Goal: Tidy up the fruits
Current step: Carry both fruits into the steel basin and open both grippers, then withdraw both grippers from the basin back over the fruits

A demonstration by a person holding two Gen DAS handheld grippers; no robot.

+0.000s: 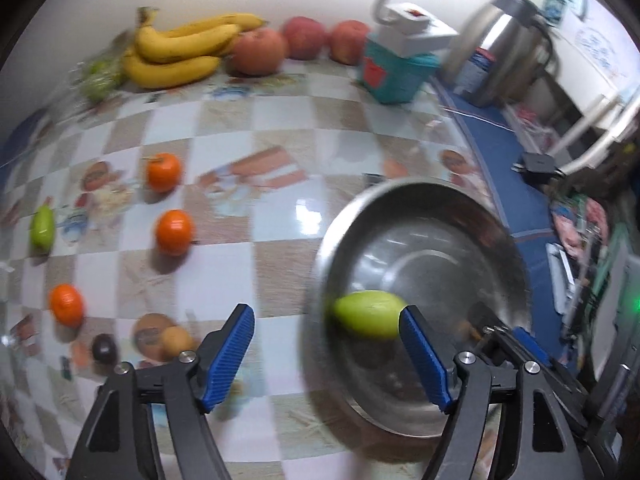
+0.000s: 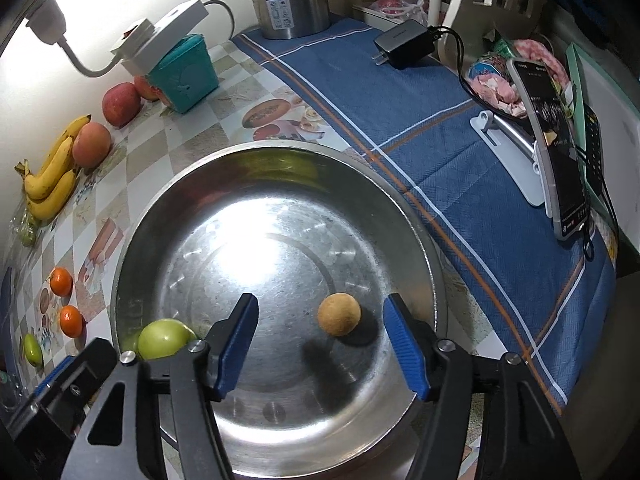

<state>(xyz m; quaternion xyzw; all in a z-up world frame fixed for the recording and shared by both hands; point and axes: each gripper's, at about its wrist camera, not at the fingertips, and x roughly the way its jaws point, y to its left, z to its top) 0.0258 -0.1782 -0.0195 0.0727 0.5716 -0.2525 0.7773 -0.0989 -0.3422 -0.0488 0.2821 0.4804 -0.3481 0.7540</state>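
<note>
Left gripper (image 1: 326,356) jaws apart, empty, hanging over the bowl's (image 1: 516,240) left rim; green fruit (image 1: 368,314) sits just inside that rim, looks freshly dropped. Loose on the table's left side: three oranges (image 1: 174,232), another green fruit (image 1: 43,226); bananas (image 1: 176,50) and apples (image 1: 258,51) along the far edge. Right gripper (image 2: 320,344) also apart, empty, above the bowl with a brown fruit (image 2: 339,314) between its fingers. Step: collecting small fruits. Next: left goes for the nearest orange.
</note>
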